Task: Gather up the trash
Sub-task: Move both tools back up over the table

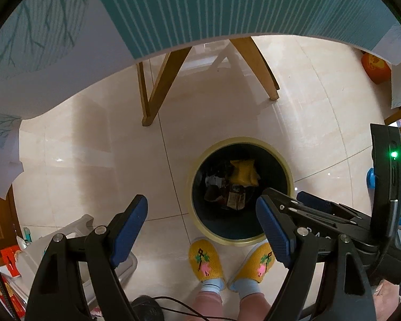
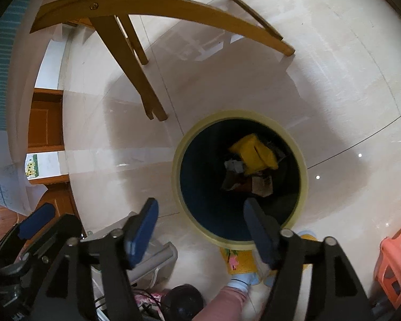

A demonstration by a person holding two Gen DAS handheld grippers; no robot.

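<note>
A round trash bin [image 1: 192, 187] with a pale yellow rim and dark inside stands on the tiled floor, also in the right wrist view [image 2: 177, 171]. Inside lie a crumpled yellow bag [image 1: 242, 172] [image 2: 254, 152] and several wrappers [image 1: 234, 198] [image 2: 260, 184]. My left gripper [image 1: 201, 230] is open and empty, above the bin's near left side. My right gripper [image 2: 200, 230] is open and empty above the bin's near rim; it also shows at the right of the left wrist view [image 1: 315, 208].
Wooden chair legs [image 1: 152, 101] [image 2: 136, 80] stand beyond the bin. A tablecloth [image 1: 173, 8] hangs at the top. The person's yellow slippers [image 1: 205, 260] are just in front of the bin. An orange crate [image 2: 398, 262] stands at the right, a white plastic item [image 2: 152, 256] at the left.
</note>
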